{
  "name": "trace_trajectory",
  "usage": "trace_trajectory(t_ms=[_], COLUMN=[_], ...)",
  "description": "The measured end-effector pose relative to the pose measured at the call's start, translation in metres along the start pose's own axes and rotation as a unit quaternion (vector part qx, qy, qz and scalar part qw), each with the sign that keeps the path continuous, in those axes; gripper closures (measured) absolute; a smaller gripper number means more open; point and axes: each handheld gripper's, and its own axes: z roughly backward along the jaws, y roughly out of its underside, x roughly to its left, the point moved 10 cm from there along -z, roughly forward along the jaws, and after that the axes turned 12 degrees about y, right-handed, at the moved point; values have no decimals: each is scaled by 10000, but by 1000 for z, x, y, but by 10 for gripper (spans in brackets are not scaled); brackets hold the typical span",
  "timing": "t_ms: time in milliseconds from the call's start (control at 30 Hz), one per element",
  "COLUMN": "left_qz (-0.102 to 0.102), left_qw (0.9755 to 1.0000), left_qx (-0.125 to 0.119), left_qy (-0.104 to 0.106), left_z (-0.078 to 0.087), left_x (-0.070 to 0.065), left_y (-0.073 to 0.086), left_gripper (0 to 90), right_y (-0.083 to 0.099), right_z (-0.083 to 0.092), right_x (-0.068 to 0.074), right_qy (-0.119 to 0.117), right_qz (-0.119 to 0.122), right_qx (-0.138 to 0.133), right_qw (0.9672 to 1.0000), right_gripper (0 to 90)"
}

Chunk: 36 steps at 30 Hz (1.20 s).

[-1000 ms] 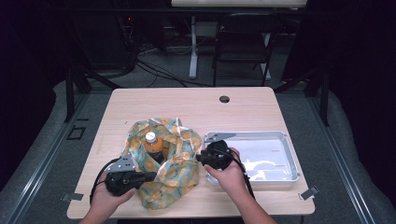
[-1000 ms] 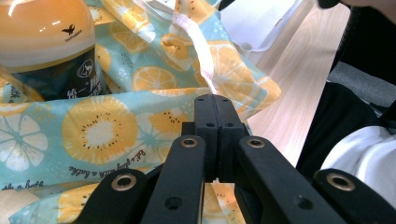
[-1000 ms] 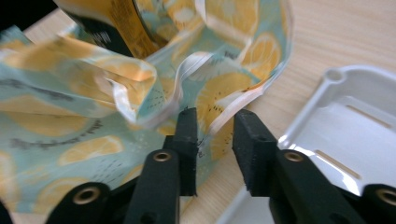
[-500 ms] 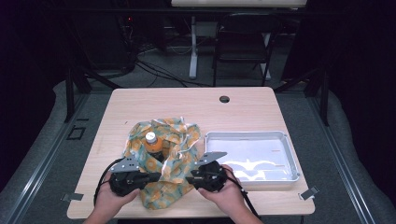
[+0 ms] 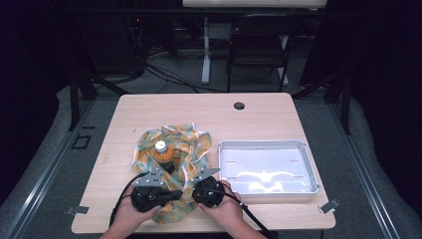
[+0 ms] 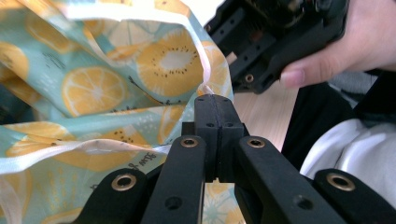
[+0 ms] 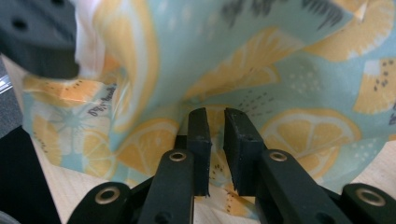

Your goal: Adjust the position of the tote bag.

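Left hand-held gripper (image 6: 215,103) pinches cloth (image 6: 116,79) edge; right (image 7: 217,122) just beside.

Both hands come in at the bottom centre of the high view, close together. The left tool (image 5: 174,194) has its jaws pressed fully together; the right tool (image 5: 191,181) has just been closing, a narrow gap left

Crumpled teal cloth (image 5: 171,149) with orange-slice print, bunched around an upright orange-filled bottle (image 5: 162,154), near table's front edge.
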Motion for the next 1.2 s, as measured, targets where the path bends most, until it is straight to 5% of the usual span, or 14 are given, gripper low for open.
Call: trace_trajectory(t_ms=[267,533,700,900,1067,1100,1200], left_qz=[47,32,27,-10,10,10,58], left_qw=[9995,9988,9987,9983,9985,9983,9985], left_qx=[311,481,517,575,550,572,528], left_qy=[15,-32,-34,-45,-42,-117,-132], left_z=[-15,-25,-28,-29,-29,-27,-24], left_x=[3,4,4,4,3,5,6], left_y=[14,20,21,22,22,23,24], left_gripper=[900,900,900,900,900,900,900], right_y=[-3,-25,-36,-46,-37,-33,-28], right_z=[19,54,59,41,29,29,31], right_x=[-14,-25,-16,-1,-1,-3,-6], right_qy=[-89,-229,-450,-453,-348,-273,-247], right_qz=[-343,-751,-779,-517,-369,-304,-297], right_qx=[-172,-793,-999,-922,-584,-561,-490], right_qw=[9992,9938,9909,9934,9970,9976,9981], right_gripper=[753,623,545,511,712,851,900])
